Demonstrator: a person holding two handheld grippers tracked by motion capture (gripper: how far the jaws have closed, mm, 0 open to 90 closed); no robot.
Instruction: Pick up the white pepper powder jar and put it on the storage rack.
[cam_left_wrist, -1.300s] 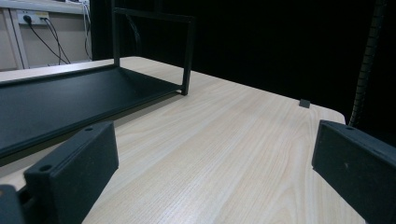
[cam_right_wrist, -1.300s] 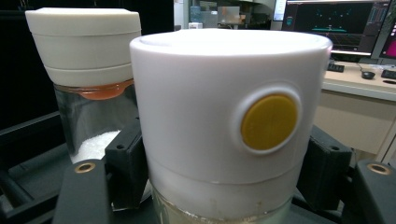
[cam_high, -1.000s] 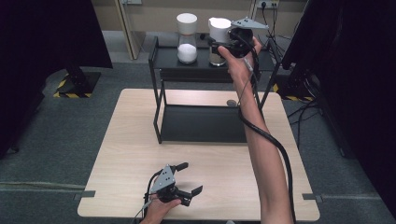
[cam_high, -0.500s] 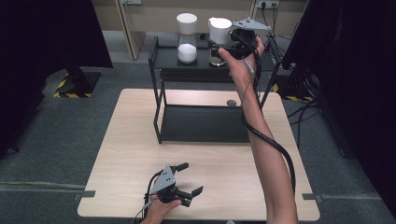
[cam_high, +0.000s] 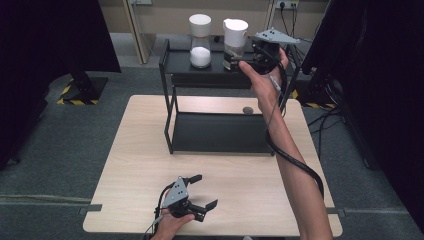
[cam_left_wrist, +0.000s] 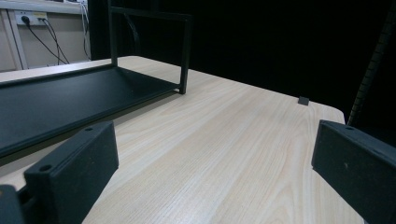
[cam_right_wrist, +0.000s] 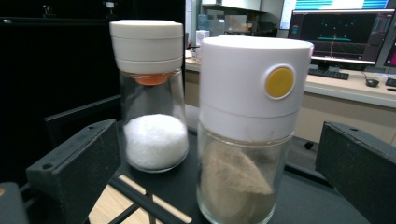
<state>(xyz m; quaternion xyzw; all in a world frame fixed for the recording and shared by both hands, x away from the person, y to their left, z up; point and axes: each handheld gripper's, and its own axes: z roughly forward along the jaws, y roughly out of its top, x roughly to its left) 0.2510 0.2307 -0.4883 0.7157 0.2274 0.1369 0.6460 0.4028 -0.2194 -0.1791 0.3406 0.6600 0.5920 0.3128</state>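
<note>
The left tool (cam_high: 199, 191) rests near on the pale wooden desk (cam_high: 135, 165), jaws apart, waiting. Far off on the black metal shelf (cam_high: 175, 62), the right tool (cam_high: 234, 61) has just opened around the white-capped glass pepper jar (cam_right_wrist: 245, 135), letting it stand beside the salt jar (cam_right_wrist: 150, 93).

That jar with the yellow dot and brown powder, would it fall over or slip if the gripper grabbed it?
The jar with the yellow dot is tall and narrow, so a push near its white cap would probably tip it. Its clear lower part looks like smooth glass, so it may be slippery and breakable. It is only partly filled, so likely fairly light. The right gripper stands open around it.
</note>
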